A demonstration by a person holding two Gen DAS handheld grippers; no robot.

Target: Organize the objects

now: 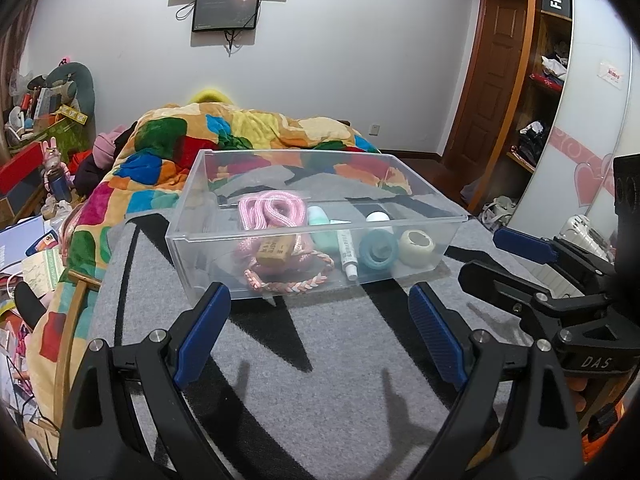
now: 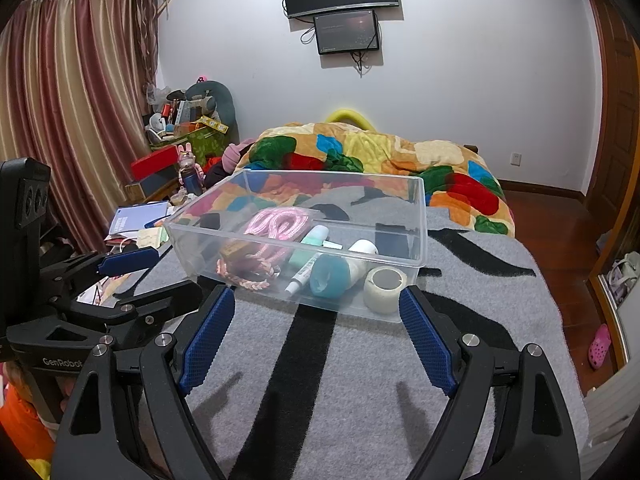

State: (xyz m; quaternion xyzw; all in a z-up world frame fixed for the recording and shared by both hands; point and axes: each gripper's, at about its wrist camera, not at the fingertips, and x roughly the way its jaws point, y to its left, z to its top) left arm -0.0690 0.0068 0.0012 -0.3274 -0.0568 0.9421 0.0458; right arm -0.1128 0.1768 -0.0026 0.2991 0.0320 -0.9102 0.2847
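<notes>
A clear plastic bin (image 1: 192,216) (image 2: 420,216) stands on the grey and black striped blanket (image 1: 320,360) (image 2: 360,360). Inside lie a pink rope (image 1: 268,210) (image 2: 280,222), a braided bracelet (image 1: 288,284) (image 2: 244,278), a small brown block (image 1: 274,256), a mint bottle (image 1: 320,226) (image 2: 308,246), a white tube (image 1: 347,254) (image 2: 304,274), a teal tape roll (image 1: 378,250) (image 2: 330,276) and a white tape roll (image 1: 416,244) (image 2: 384,288). My left gripper (image 1: 316,304) is open and empty just before the bin. My right gripper (image 2: 316,308) is open and empty, near the bin's front wall.
A colourful quilt (image 1: 180,140) (image 2: 360,148) lies heaped behind the bin. Cluttered boxes, toys and papers (image 1: 40,140) (image 2: 176,152) fill the left side. A wardrobe (image 1: 540,100) and wooden floor (image 2: 560,240) are to the right. The other gripper shows at each view's side.
</notes>
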